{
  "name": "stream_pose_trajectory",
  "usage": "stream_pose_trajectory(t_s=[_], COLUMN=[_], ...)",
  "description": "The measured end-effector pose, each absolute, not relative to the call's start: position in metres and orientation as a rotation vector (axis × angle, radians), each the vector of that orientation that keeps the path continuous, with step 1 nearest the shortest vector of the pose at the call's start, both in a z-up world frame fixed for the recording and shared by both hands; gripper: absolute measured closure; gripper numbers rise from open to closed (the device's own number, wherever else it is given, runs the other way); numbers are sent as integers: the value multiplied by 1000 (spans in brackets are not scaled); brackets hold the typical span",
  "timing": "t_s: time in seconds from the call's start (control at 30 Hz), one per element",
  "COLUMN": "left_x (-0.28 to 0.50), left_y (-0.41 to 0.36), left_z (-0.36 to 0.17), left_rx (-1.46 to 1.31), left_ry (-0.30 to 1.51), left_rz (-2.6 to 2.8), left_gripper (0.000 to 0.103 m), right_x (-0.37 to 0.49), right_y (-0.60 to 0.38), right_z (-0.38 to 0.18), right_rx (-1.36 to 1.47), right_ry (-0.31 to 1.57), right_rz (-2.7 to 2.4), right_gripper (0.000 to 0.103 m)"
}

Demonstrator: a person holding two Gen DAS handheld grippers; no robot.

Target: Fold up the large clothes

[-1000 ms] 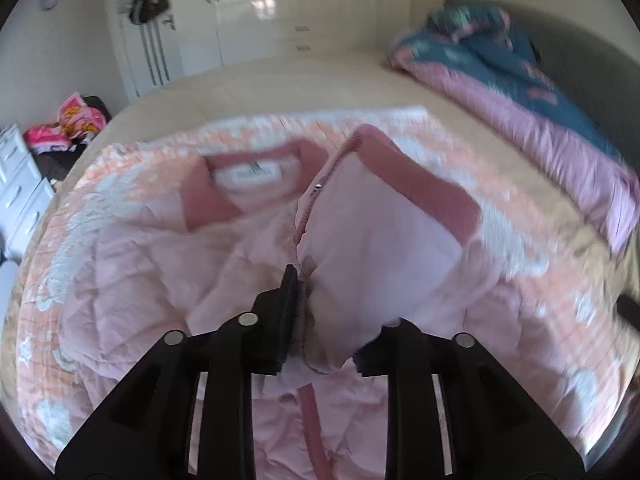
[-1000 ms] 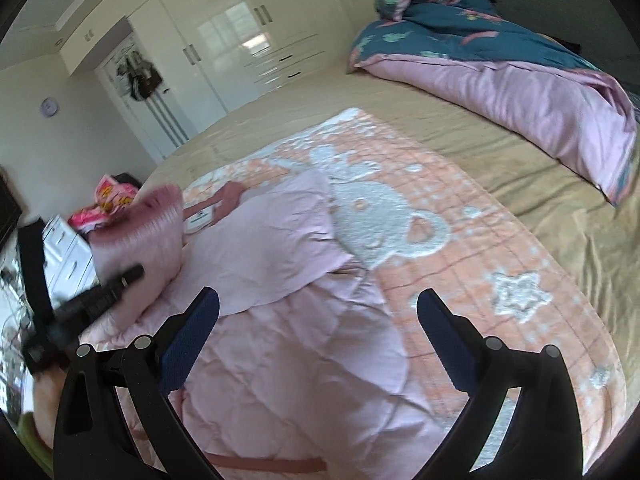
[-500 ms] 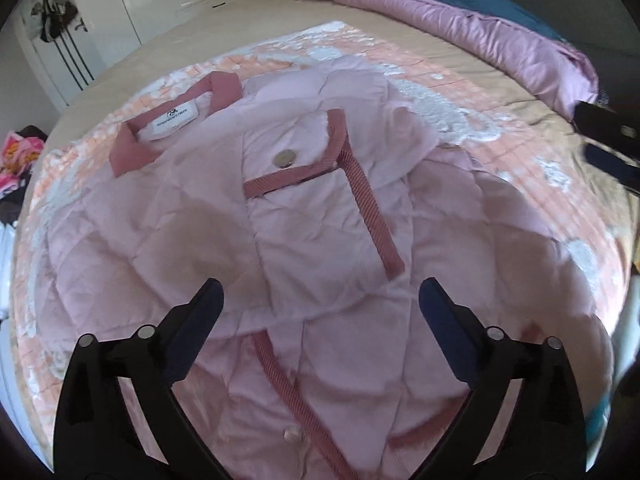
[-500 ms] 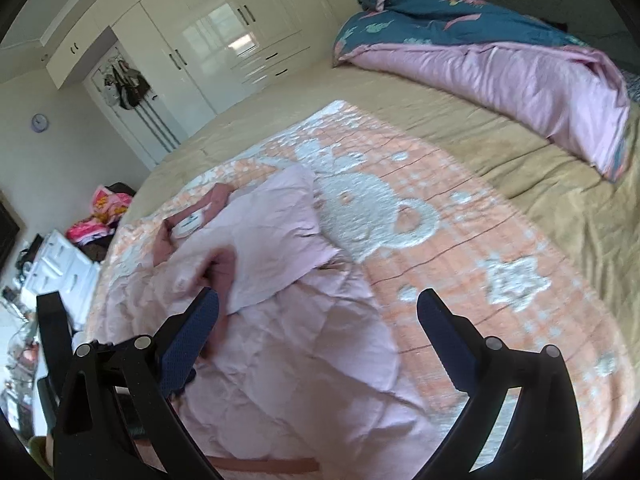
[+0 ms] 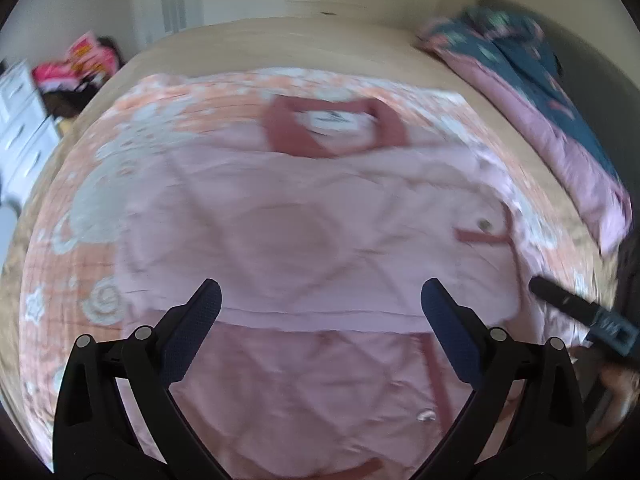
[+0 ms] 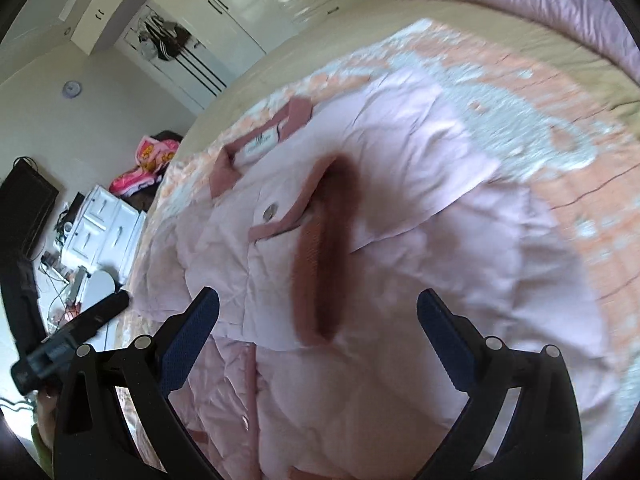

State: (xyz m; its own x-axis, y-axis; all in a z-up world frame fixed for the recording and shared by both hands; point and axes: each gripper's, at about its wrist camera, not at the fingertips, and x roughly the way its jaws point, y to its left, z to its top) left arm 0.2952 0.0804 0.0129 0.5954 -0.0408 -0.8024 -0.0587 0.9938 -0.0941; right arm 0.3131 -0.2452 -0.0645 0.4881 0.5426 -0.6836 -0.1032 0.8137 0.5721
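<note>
The left tool [image 5: 320,308] has its jaws spread wide, having just been opening, with nothing between them; it hangs above the jacket [image 5: 304,240] without touching it. The right tool [image 6: 318,312] also stands wide apart and holds nothing, poised over the jacket [image 6: 400,240] with its jaws either side of a dark pink cuff [image 6: 320,264] that lies on the folded sleeve below. Both views are smeared by motion, so the quilting and seams are soft, and the cuff shows as a long blur whose exact edges cannot be made out. The jacket's lower hem is cut off behind the tool bodies in both views. In the left view one finger of the right tool shows at the right edge, with a bit of the hand behind it, too blurred to read. In the right view the left tool appears as a dark bar at the lower left, off the jacket's edge. The jacket lies flat on an orange blanket [image 5: 168,128] in the middle of the bed [image 5: 280,44], collar [image 5: 332,128] towards the far edge, its label facing up, one sleeve folded across the front near a button [image 6: 270,211]. A duvet [image 5: 532,92] is heaped along the bed's right edge.
</note>
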Motion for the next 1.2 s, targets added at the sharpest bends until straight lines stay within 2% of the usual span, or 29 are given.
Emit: stream_pose_trajectory(t_s=[0.1, 0.17, 0.2, 0.23, 0.27, 0.3, 0.33, 0.5, 0.6, 0.7, 0.83, 1.2], left_x=[290, 286, 286, 284, 284, 284, 283, 283, 286, 292, 305, 338], left_y=[109, 131, 141, 149, 157, 164, 169, 191, 197, 198, 191, 159], left_z=[17, 19, 18, 18, 18, 17, 17, 21, 25, 27, 25, 7], left_rx=[-173, -230, -249, -261, -275, -289, -300, -353, -367, -369, -362, -302], left_ry=[911, 892, 891, 890, 887, 885, 884, 862, 851, 841, 853, 904], left_rz=[56, 80, 92, 103, 119, 133, 139, 168, 171, 170, 149, 93], left_gripper=[9, 9, 9, 9, 9, 9, 9, 9, 9, 9, 9, 9], right_x=[322, 328, 330, 331, 330, 328, 325, 326, 334, 354, 384, 391], right_y=[-234, -228, -226, -224, -224, -222, -220, -209, -209, -210, -214, -231], right_z=[-79, -86, -87, -87, -86, -83, -77, -11, 40, 62, 44, -33], right_rx=[565, 590, 587, 582, 577, 571, 549, 411, 313, 243, 188, 233], right_ry=[1025, 1028, 1028, 1028, 1016, 994, 966, 797, 670, 613, 677, 823], right_rz=[429, 442, 445, 454, 459, 480, 491, 575, 618, 617, 566, 481], right_gripper=[4, 11, 35, 53, 61, 77, 80, 86, 87, 87, 87, 86])
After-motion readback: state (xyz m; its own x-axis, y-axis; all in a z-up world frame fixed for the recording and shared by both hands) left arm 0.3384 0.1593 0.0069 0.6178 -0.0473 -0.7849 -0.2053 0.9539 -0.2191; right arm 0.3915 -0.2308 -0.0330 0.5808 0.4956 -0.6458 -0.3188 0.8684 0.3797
